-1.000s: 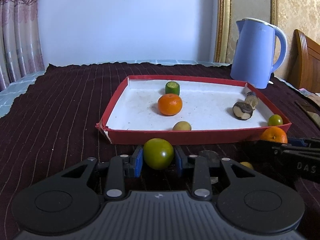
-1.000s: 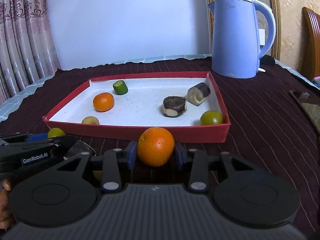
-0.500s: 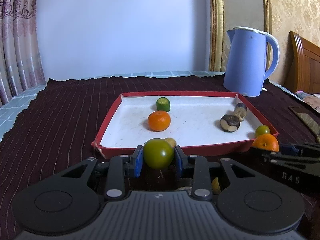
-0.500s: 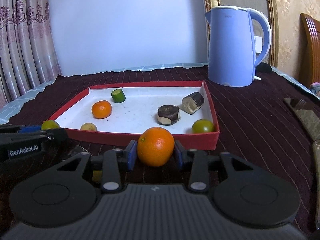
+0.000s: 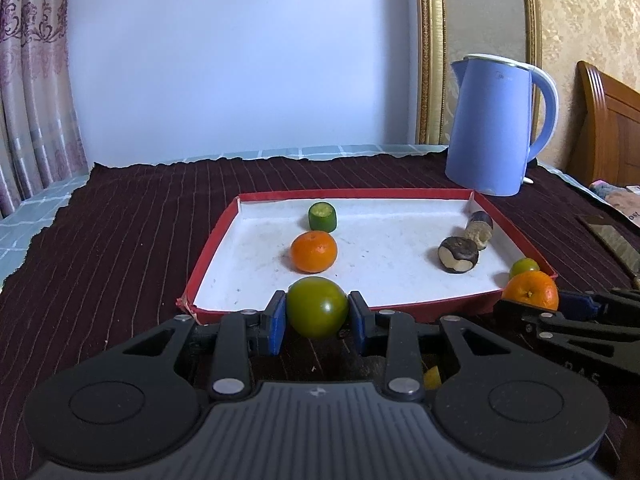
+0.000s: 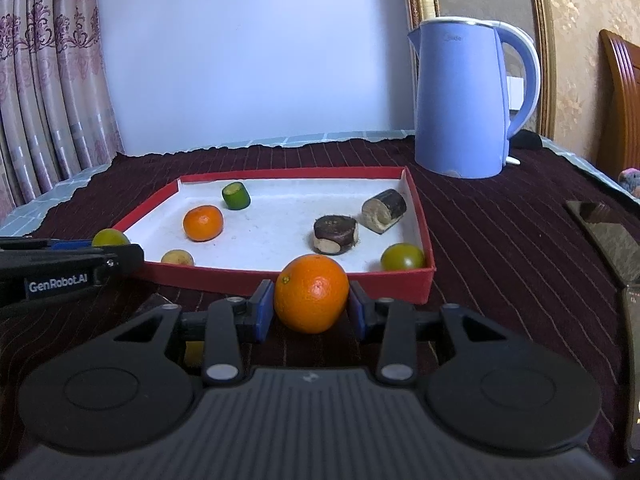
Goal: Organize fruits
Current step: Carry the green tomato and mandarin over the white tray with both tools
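Gripping a green fruit (image 5: 317,306) between its jaws, the left gripper (image 5: 317,316) hangs at the near rim of the red tray (image 5: 208,248); the right gripper (image 6: 311,308) clamps an orange (image 6: 311,293) just before the same tray, beside it on the bench

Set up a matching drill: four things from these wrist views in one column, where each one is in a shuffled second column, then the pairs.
Things:
1. green round fruit
2. large orange
3. small tangerine
4. blue kettle

Places:
A. on the cloth behind the red tray
B. held in the right gripper
C. lying inside the tray
D. held in the left gripper

Pairs: 1-D, 2-B, 3-C, 4-A
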A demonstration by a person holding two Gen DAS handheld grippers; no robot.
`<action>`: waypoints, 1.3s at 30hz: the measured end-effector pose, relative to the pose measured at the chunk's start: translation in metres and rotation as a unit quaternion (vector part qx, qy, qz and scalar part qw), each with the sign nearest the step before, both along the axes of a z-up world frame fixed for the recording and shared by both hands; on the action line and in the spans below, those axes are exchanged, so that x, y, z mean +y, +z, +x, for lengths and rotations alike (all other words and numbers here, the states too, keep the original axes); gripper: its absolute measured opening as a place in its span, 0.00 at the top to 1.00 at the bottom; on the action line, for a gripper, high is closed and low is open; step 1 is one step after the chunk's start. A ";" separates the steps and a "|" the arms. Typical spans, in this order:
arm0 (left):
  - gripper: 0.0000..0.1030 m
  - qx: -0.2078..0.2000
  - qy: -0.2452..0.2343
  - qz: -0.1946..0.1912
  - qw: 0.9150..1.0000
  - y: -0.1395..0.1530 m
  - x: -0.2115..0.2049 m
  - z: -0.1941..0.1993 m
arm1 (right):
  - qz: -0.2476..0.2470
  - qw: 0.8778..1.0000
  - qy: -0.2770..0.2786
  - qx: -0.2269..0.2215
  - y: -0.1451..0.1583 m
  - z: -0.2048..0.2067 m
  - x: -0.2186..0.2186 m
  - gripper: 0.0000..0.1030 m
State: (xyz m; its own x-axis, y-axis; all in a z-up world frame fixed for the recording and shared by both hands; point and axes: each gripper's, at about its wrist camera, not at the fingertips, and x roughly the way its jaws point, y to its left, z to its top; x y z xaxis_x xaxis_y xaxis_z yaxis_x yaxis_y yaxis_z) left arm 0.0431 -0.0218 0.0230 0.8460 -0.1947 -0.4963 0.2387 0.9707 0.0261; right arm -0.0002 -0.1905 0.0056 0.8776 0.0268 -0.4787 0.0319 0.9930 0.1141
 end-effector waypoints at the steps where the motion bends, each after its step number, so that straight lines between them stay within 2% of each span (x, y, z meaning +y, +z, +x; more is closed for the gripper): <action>1: 0.69 0.000 0.001 0.000 1.000 0.000 0.000 0.001 | -0.003 1.000 0.000 -0.002 0.001 0.000 0.001 0.65; 20: 0.69 0.009 0.019 0.017 1.000 -0.003 -0.010 0.023 | -0.020 1.000 -0.005 -0.008 0.008 0.009 0.001 0.65; 39: 0.69 0.016 0.017 0.034 0.999 0.002 -0.029 0.056 | -0.034 0.999 -0.001 -0.006 0.018 0.041 -0.001 0.64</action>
